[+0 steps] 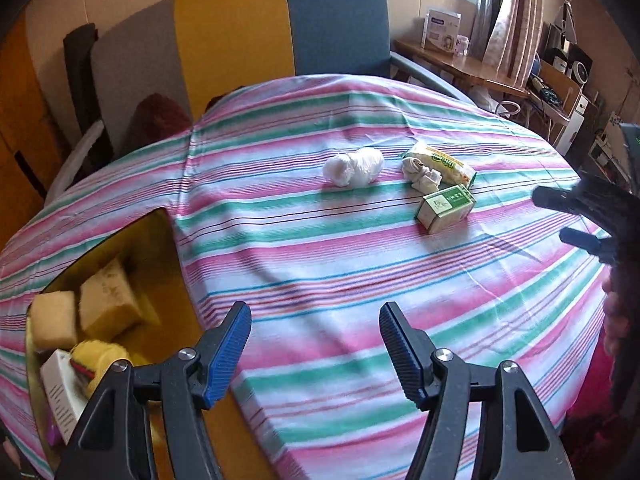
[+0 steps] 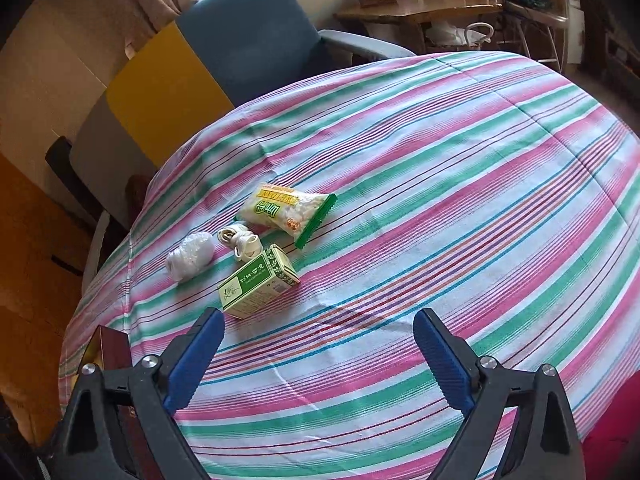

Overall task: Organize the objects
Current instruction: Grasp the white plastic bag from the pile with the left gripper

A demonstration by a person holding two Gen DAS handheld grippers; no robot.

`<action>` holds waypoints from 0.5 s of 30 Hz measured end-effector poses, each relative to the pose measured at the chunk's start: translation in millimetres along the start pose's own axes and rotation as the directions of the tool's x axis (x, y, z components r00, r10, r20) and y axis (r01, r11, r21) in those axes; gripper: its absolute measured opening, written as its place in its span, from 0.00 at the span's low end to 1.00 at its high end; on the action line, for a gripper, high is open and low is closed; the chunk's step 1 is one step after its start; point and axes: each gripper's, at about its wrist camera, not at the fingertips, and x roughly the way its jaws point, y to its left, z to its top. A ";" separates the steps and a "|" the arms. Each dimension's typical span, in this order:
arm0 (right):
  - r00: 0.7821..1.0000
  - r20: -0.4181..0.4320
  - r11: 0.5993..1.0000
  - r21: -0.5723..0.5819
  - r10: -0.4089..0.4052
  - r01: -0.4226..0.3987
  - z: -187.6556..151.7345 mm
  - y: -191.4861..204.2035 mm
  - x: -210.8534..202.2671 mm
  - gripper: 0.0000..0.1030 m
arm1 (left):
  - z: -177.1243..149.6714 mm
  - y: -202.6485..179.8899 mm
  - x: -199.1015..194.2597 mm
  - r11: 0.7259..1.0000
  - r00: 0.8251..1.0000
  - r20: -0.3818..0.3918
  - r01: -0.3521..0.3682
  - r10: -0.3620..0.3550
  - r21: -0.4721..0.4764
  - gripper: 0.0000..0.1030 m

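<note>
Both grippers, left and right, gape empty over bare striped cloth, box nearby.

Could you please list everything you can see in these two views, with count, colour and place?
Striped cotton tablecloth: one, pink, green and white, covering the table.
Green cardboard box: one, lying on the cloth, nearest the right gripper.
Coiled white cable: one, just behind the box.
Crumpled white plastic bundle: one, left of the cable.
Clear snack bag with green clip: one, yellow-green print, behind the cable.
Yellow storage bin: one, at the table's left edge, holding tan sponge blocks and other items.
Blue armchair: one, behind the table.
Left gripper: blue fingers open, empty.
Right gripper: blue fingers open, empty.
</note>
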 end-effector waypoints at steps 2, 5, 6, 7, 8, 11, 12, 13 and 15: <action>1.000 0.002 1.000 0.016 0.001 -0.002 0.6 -2.5 -0.7 0.93 | 9.4 1.3 10.3 1.000 1.000 -0.015 0.013 -0.013 -0.016 0.66; 1.000 0.010 0.999 0.045 0.005 -0.005 2.2 -7.8 -2.7 0.94 | 25.2 3.5 26.1 0.998 0.999 -0.030 0.035 -0.036 -0.044 0.66; 1.000 0.011 0.999 0.053 0.006 -0.006 2.7 -9.4 -2.8 0.94 | 30.2 3.3 31.4 0.998 0.998 -0.034 0.042 -0.043 -0.050 0.67; 1.000 0.010 0.998 0.062 0.007 -0.008 3.3 -10.9 -2.9 0.94 | 35.2 3.4 37.1 0.997 0.998 -0.039 0.050 -0.053 -0.055 0.67; 1.000 0.006 0.997 0.072 0.012 -0.013 3.7 -12.4 -2.4 0.94 | 40.9 2.9 44.0 0.996 0.997 -0.044 0.061 -0.064 -0.061 0.68; 1.000 -0.004 0.996 0.090 0.027 -0.027 4.0 -15.1 -1.3 0.94 | 58.7 -0.3 62.7 0.997 0.997 -0.054 0.057 -0.060 -0.052 0.71; 1.000 -0.007 0.995 0.093 0.030 -0.030 4.0 -15.7 -1.4 0.94 | 66.1 -3.1 69.2 0.998 0.997 -0.054 0.056 -0.058 -0.037 0.72; 0.999 -0.009 0.995 0.094 0.034 -0.033 4.0 -15.9 -1.4 0.94 | 71.6 -4.8 73.3 0.998 0.997 -0.056 0.055 -0.057 -0.029 0.75; 0.999 -0.014 0.995 0.097 0.040 -0.038 3.6 -16.0 -0.7 0.94 | 86.2 -9.1 84.4 0.998 0.997 -0.048 0.059 -0.060 -0.020 0.78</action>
